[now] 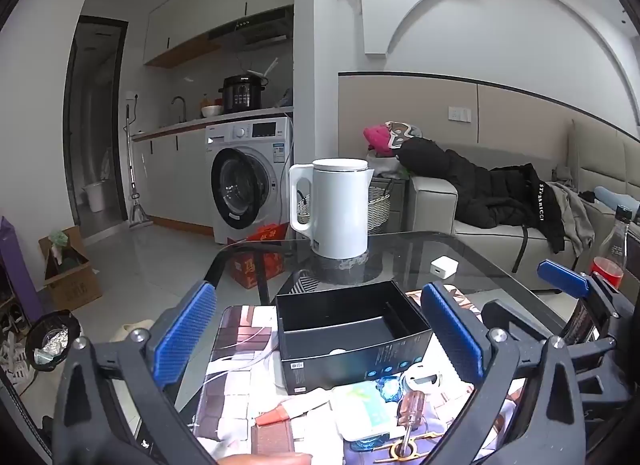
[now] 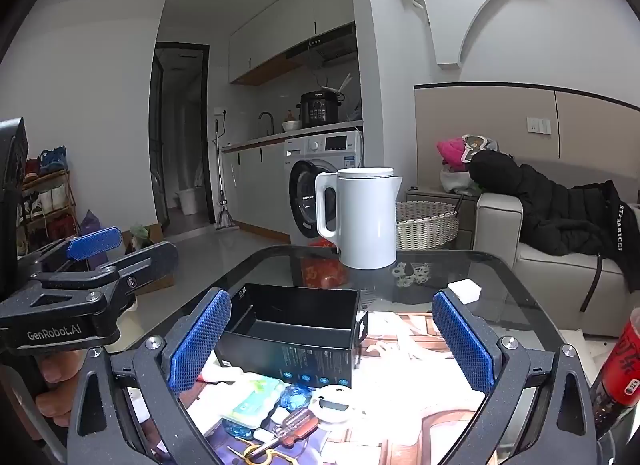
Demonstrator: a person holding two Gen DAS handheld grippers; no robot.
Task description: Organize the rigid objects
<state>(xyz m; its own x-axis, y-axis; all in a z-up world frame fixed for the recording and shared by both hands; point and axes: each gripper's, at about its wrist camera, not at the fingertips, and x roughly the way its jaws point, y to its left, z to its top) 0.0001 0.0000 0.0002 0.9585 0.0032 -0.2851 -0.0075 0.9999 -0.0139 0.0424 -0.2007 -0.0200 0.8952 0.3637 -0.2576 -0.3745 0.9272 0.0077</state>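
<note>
Both hand-held grippers, left [image 1: 320, 339] and right [image 2: 330, 341], gape empty; the screwdriver [image 1: 410, 411] lies just nearside of the black box [image 1: 352, 329], nearer the right.

Your screwdriver [image 1: 412, 411] tip runs out the bottom edge in the left wrist view. The gold cutout piece [image 2: 256, 453] is cropped at the bottom in the right view. Print on the black box [image 2: 296, 335] is too small to read. The red-labelled bottle [image 2: 618, 369] is cut by the right edge. The glare patch on the counter [image 2: 516, 265] washes out what lies there.
</note>
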